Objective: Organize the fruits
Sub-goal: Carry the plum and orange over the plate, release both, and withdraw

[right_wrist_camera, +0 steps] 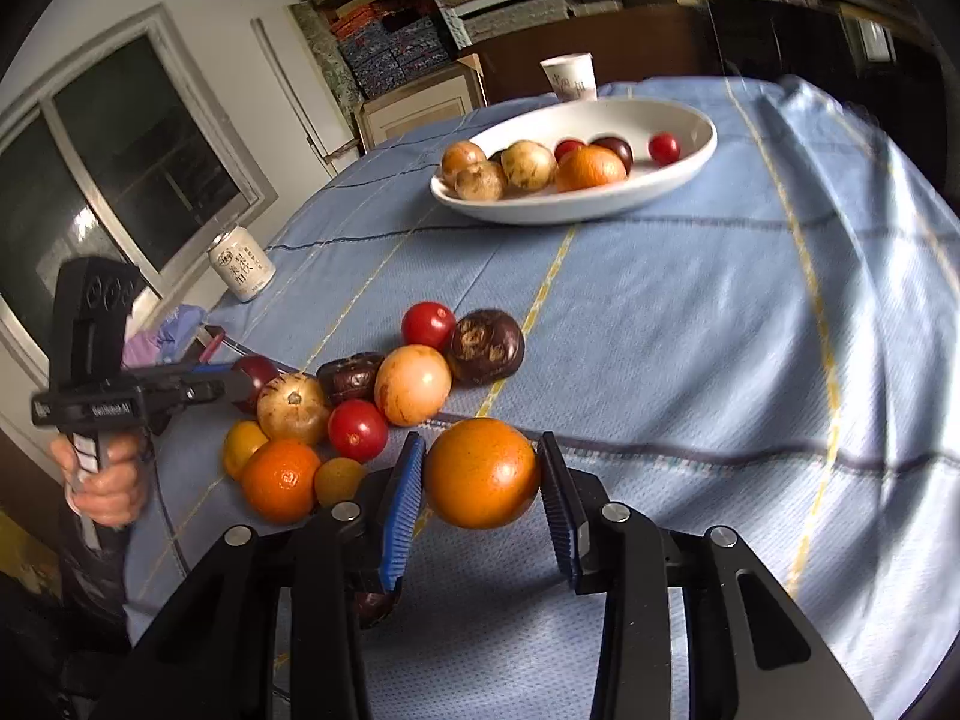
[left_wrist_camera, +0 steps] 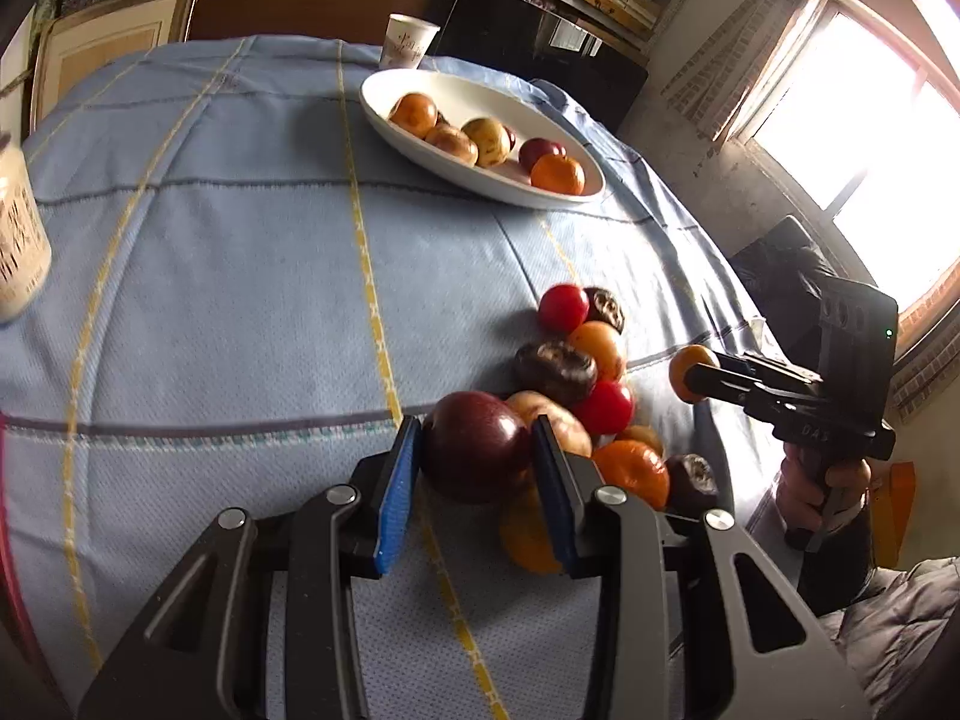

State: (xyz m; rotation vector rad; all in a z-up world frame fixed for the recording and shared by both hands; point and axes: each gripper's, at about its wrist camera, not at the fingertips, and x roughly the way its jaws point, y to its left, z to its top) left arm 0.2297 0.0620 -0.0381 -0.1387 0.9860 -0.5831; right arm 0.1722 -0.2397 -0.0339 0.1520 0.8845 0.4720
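Note:
My left gripper [left_wrist_camera: 474, 450] is shut on a dark red fruit [left_wrist_camera: 477, 444] at the near edge of a pile of loose fruits [left_wrist_camera: 588, 372] on the blue tablecloth. My right gripper [right_wrist_camera: 480, 474] is shut on an orange fruit [right_wrist_camera: 482, 473], held just above the cloth beside the pile [right_wrist_camera: 360, 402]. The right gripper also shows in the left wrist view [left_wrist_camera: 696, 375], with the orange fruit [left_wrist_camera: 681, 369] in it. The left gripper shows in the right wrist view [right_wrist_camera: 255, 381] on the dark red fruit [right_wrist_camera: 259, 371]. A white oval bowl [left_wrist_camera: 384, 111] at the far side holds several fruits; it also shows in the right wrist view [right_wrist_camera: 690, 156].
A paper cup [left_wrist_camera: 408, 42] stands behind the bowl. A drink can [right_wrist_camera: 242, 263] stands at the table's left edge, also seen in the left wrist view [left_wrist_camera: 18, 252]. The table edge drops off at the right [left_wrist_camera: 732, 312]. Shelves and windows surround the table.

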